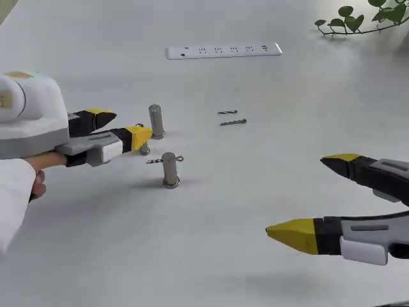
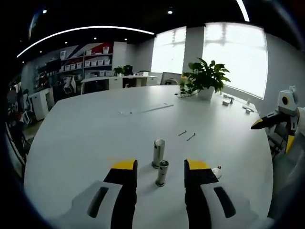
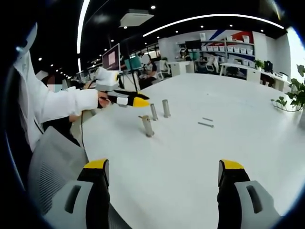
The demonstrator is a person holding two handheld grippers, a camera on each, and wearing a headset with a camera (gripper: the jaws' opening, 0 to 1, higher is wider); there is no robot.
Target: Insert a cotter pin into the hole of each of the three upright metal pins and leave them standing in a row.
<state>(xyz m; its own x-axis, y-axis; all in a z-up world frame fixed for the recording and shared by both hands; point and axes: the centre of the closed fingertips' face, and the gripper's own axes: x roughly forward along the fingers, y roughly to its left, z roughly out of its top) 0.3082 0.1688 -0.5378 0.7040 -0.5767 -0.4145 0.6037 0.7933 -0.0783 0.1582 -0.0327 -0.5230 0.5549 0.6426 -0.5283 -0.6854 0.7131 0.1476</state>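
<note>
My left fingers (image 2: 125, 168) stand apart and hold nothing, one on each side of a bare pin (image 2: 162, 172). A second pin (image 2: 158, 152) stands just beyond it. The right gripper (image 1: 295, 196) hangs wide open and empty toward the worktop's near edge.

The third pin (image 1: 169, 169) already carries its cotter pin (image 1: 165, 160), so I judge one done and two to go. Next I should close on the bare pin to steady it. Then the right must pinch one of the loose cotter pins (image 1: 233, 121) mid-worktop, which are thin and fiddly.

The worktop (image 1: 255, 256) is pale and matte, with a power strip (image 1: 223, 50) toward its far edge and a plant (image 1: 353, 23) far right. Around it is a bright office with tall windows (image 2: 233, 57) and shelves (image 2: 90, 64).
</note>
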